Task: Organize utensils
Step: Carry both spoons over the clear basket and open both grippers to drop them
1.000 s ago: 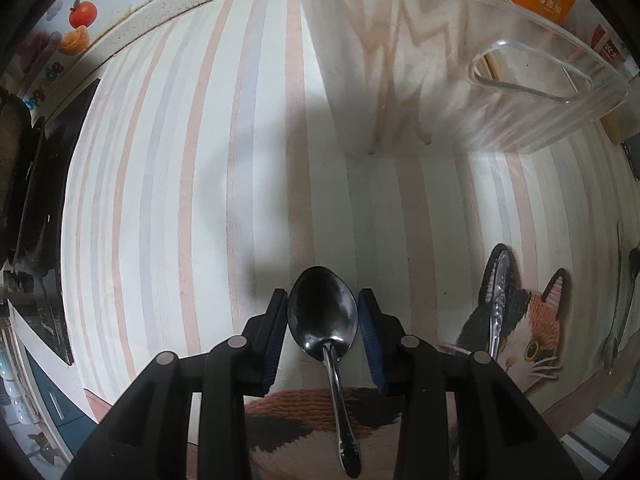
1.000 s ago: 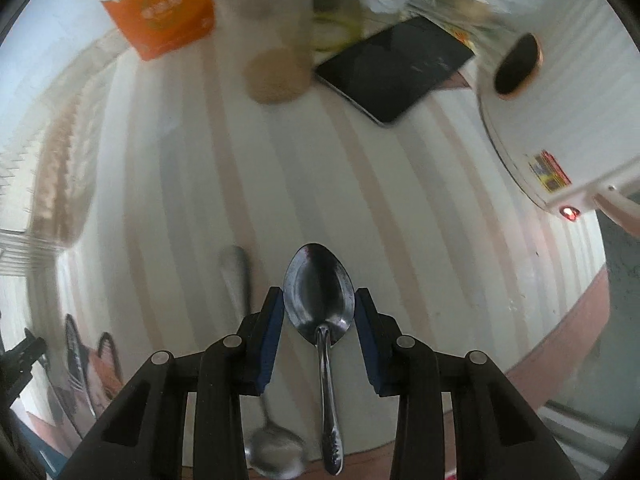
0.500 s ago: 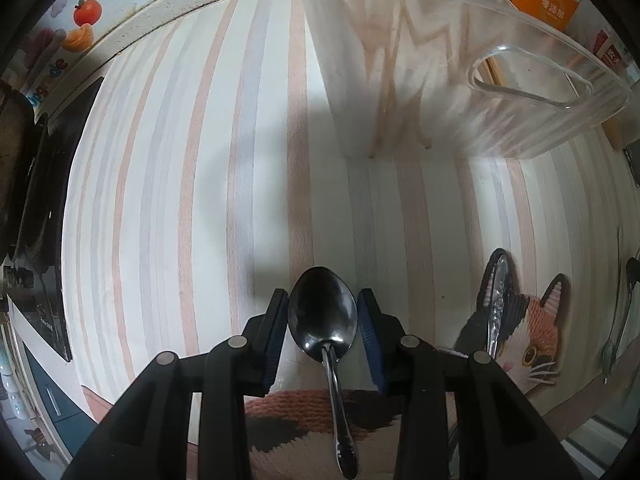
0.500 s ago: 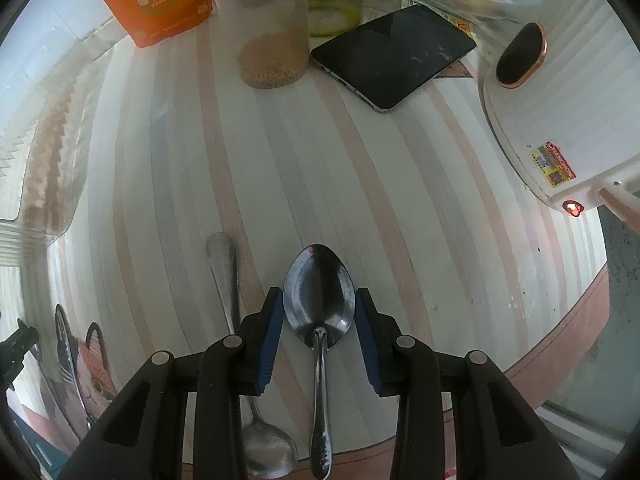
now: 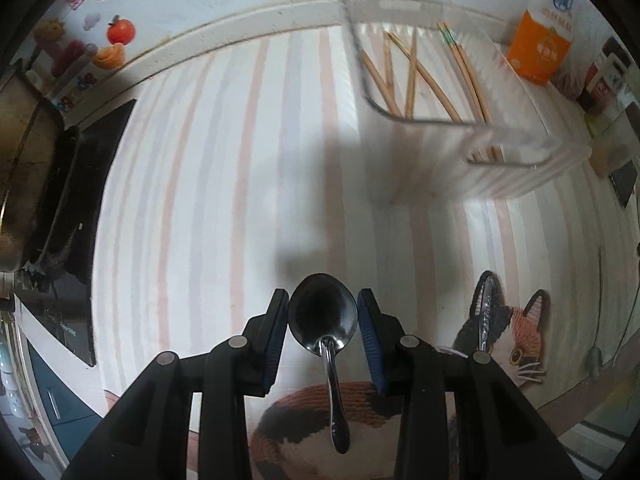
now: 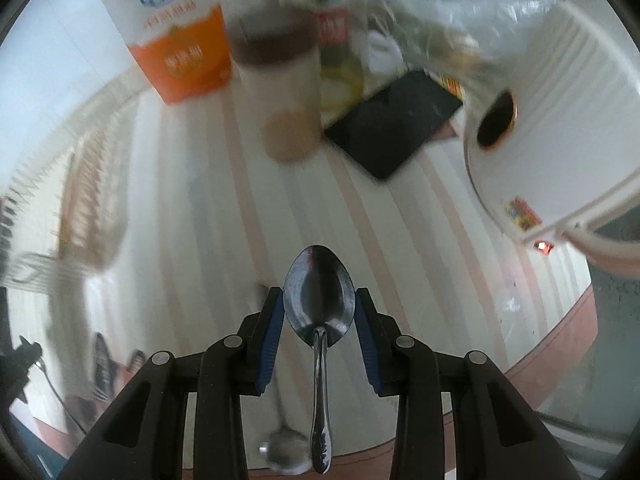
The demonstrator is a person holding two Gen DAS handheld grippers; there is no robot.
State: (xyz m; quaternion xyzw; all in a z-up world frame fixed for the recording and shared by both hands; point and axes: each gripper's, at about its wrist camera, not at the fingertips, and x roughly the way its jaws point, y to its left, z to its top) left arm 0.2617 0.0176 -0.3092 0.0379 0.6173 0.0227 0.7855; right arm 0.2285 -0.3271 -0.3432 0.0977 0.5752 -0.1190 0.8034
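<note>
Both grippers rose off the striped tablecloth [image 5: 224, 184], left gripper [image 5: 323, 316] and right gripper [image 6: 319, 312] each pinching a spoon's bowl, revealing chopsticks [image 5: 416, 76] upper right.

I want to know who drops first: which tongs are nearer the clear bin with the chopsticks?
Left. The left tongs face the clear bin just ahead; from the right tongs it sits off at the left edge.

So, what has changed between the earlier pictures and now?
Both grippers rose from the table: the left gripper lifted its spoon, and the chopsticks in the clear bin came into view. The right gripper lifted its spoon too. Both grips stayed; the spare spoon still lies on the table.
</note>
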